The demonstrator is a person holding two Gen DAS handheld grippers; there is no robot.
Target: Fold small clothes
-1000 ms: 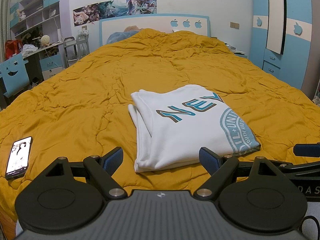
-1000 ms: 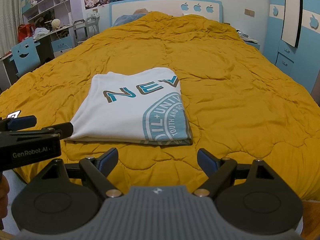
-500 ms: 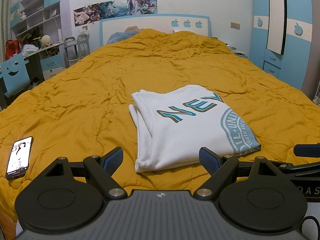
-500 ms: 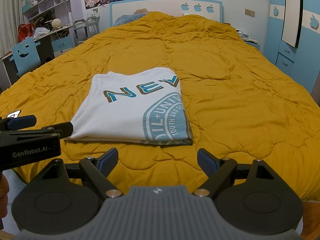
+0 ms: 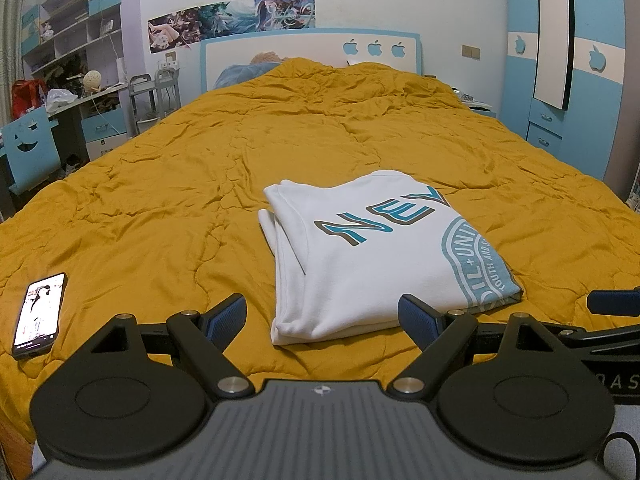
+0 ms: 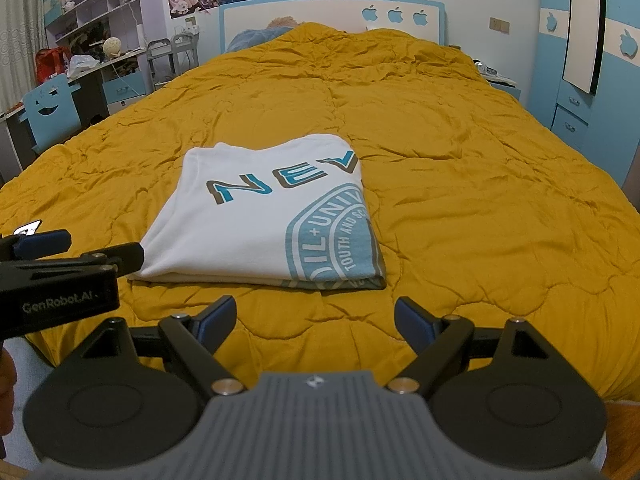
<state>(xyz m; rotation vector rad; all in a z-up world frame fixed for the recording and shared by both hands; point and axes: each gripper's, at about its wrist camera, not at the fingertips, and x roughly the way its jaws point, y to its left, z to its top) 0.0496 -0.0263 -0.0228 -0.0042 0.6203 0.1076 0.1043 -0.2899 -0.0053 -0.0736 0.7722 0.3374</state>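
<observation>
T-shirt (image 5: 372,256), white with teal lettering, folded into a flat rectangle on the near part of the mustard quilt (image 5: 200,168). Left gripper (image 5: 322,316) spread wide and empty, just short of the near folded edge. Right gripper (image 6: 314,314) likewise gaping, holding nothing. Phone (image 5: 38,316) face up, near left.

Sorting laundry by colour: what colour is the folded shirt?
White shirt with teal print; clearest in the right wrist view.

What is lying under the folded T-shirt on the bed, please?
The T-shirt lies flat on the yellow quilt, which shows all round it. Its own folded layers show at the edges; whatever is beneath them is covered. Both open grippers hover short of it.
</observation>
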